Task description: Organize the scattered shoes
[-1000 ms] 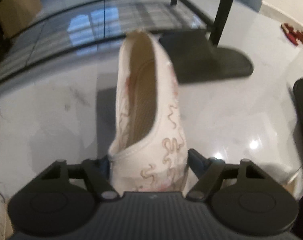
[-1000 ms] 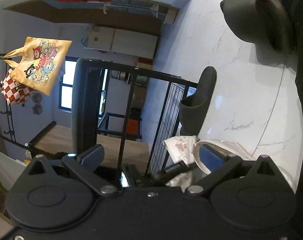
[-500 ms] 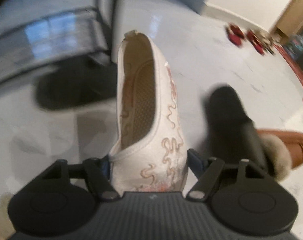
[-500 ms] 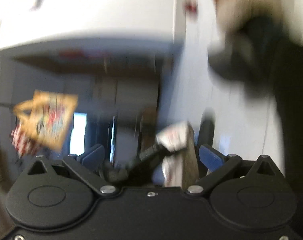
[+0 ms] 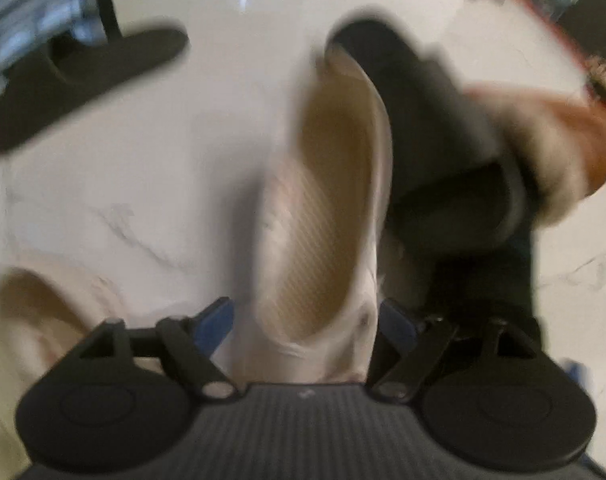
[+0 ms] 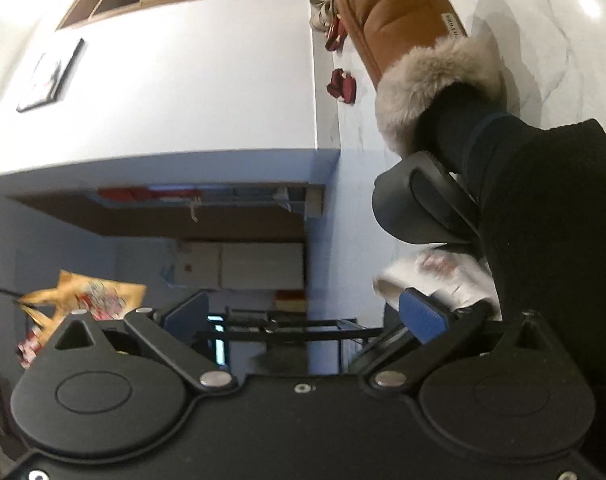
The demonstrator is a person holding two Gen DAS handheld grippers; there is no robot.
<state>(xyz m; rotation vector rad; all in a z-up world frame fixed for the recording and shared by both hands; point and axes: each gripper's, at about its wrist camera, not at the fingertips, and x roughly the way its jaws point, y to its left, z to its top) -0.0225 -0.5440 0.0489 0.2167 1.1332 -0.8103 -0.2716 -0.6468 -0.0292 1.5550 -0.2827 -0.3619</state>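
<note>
My left gripper (image 5: 307, 316) is shut on the toe end of a white embroidered flat shoe (image 5: 331, 208), held over the white marble floor with its heel pointing away. The view is blurred. A second pale shoe (image 5: 35, 312) lies at the lower left. A dark slipper (image 5: 431, 128) lies just right of the held shoe. My right gripper (image 6: 303, 312) is open and holds nothing; a white embroidered shoe (image 6: 435, 276) shows just beyond its right finger (image 6: 423, 316). A dark grey slipper (image 6: 419, 208) lies above it.
A black slipper (image 5: 83, 80) lies at the upper left by a black rack leg (image 5: 105, 0). A person's foot in a tan fur-lined slipper (image 6: 407, 40) stands close. Red shoes (image 6: 343, 84) lie by the far wall. A yellow tote bag (image 6: 79, 292) hangs at the left.
My left gripper has swung right and down with the white shoe; the second pale shoe has come into view. My right gripper has swung, bringing the tan slipper into view.
</note>
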